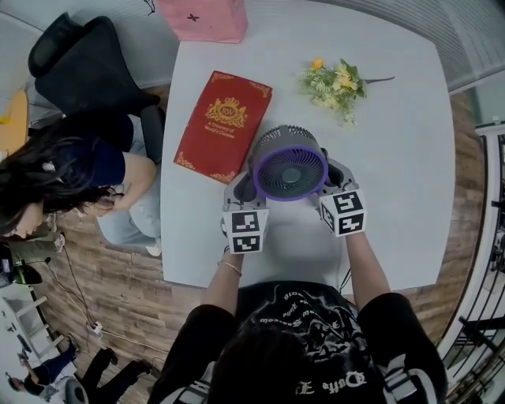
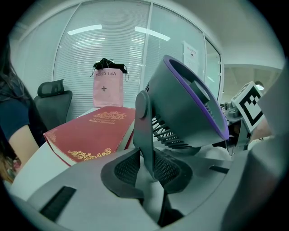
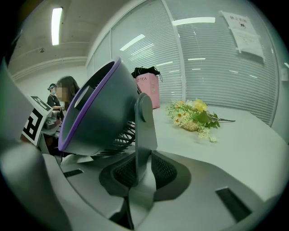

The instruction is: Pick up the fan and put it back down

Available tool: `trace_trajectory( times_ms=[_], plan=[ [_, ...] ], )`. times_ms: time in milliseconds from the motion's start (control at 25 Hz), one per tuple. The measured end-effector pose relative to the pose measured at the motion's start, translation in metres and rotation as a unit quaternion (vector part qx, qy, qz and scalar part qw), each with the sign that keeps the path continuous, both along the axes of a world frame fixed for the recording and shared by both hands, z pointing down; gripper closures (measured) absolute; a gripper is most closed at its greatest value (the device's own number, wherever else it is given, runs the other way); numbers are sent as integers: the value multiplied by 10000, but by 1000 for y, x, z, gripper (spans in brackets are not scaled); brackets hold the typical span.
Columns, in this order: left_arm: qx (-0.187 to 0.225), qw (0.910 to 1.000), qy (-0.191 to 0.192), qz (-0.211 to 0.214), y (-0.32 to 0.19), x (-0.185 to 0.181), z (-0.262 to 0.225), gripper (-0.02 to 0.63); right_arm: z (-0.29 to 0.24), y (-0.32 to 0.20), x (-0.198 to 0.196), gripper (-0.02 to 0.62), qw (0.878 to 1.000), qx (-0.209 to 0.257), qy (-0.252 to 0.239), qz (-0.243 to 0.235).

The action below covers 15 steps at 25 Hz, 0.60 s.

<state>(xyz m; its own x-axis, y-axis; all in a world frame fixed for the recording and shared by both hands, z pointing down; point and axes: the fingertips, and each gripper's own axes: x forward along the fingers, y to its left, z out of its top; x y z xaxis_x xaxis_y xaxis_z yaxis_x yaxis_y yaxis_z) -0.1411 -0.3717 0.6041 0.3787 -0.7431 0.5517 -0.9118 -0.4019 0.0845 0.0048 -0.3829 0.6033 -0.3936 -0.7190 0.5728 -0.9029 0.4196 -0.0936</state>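
Observation:
A grey fan (image 1: 289,164) with a purple front rim sits near the middle of the white table (image 1: 394,197), its face tilted upward. My left gripper (image 1: 241,189) is at its left side and my right gripper (image 1: 331,180) at its right. In the left gripper view, my left gripper (image 2: 146,169) is shut on the fan's upright side arm (image 2: 143,131), with the dark pads pressed on both faces. In the right gripper view, my right gripper (image 3: 141,169) clamps the opposite side arm (image 3: 144,131) the same way. The fan's base is hidden, so I cannot tell whether it touches the table.
A red book (image 1: 222,125) lies just left of the fan. A bunch of yellow flowers (image 1: 336,83) lies at the back right and a pink bag (image 1: 203,17) stands at the far edge. A seated person (image 1: 71,170) and a black chair (image 1: 79,63) are at the left.

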Motion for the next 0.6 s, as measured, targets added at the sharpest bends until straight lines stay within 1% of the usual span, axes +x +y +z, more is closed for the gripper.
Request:
trace_trajectory(
  times_ms=[240, 480, 600],
  plan=[
    [-54, 9998, -146, 148, 14, -6, -10, 522, -15, 17, -8, 511, 9999, 44, -14, -95],
    [142, 9989, -268, 366, 32, -11, -35, 522, -40, 39, -14, 500, 9996, 264, -4, -112],
    [121, 9978, -320, 574, 49, -13, -45, 513, -54, 57, -17, 502, 9994, 324, 22, -75]
  ],
)
